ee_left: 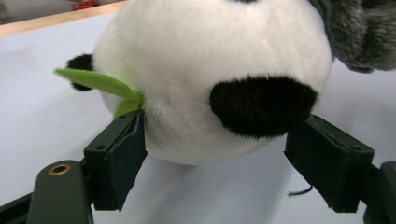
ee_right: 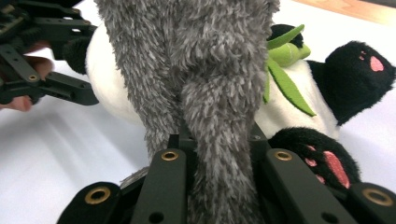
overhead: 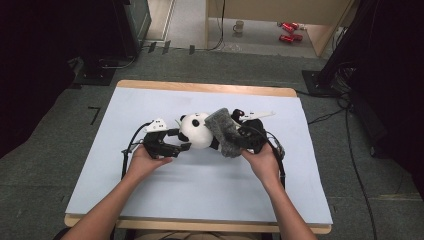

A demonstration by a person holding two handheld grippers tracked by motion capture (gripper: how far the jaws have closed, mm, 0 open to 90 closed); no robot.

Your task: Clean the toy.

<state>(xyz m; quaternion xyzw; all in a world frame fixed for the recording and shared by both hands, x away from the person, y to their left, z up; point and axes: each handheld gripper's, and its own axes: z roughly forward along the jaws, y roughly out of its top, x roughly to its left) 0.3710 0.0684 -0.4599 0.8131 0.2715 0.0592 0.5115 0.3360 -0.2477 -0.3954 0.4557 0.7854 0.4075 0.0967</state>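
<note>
Between the two black jaws of the left gripper [ee_left: 224, 161], seen in the left gripper view, sits the round white head of a plush panda [ee_left: 210, 70]. The jaws stand wide apart, one on each side of the head; their flat, matte pads [ee_left: 126, 161] are just beside the short, dense pile, and whether the near one touches it I cannot tell. A black oval ear patch faces the camera, and a flat green felt leaf [ee_left: 98, 83] juts out beside the left pad.

In the right gripper view, the right gripper [ee_right: 217, 154] is clamped on a fold of shaggy grey fabric [ee_right: 196, 70], long-piled and tufted, which rises from between its jaws and drapes over the panda. The gripper's arms are smooth black bars with brass-ringed screw holes. Beyond the grey pile lie the panda's black plush paws with pink felt pads, and more green felt leaves.

From the high view, the panda lies on its side at the middle of a pale blue, smooth sheet [overhead: 165, 200] covering a table with a light wooden edge [overhead: 200, 87], both hands close around it. Grey carpet surrounds the table; a mug [overhead: 239, 26] and red cans [overhead: 290, 31] stand far back on the floor. No writing can be read anywhere.
</note>
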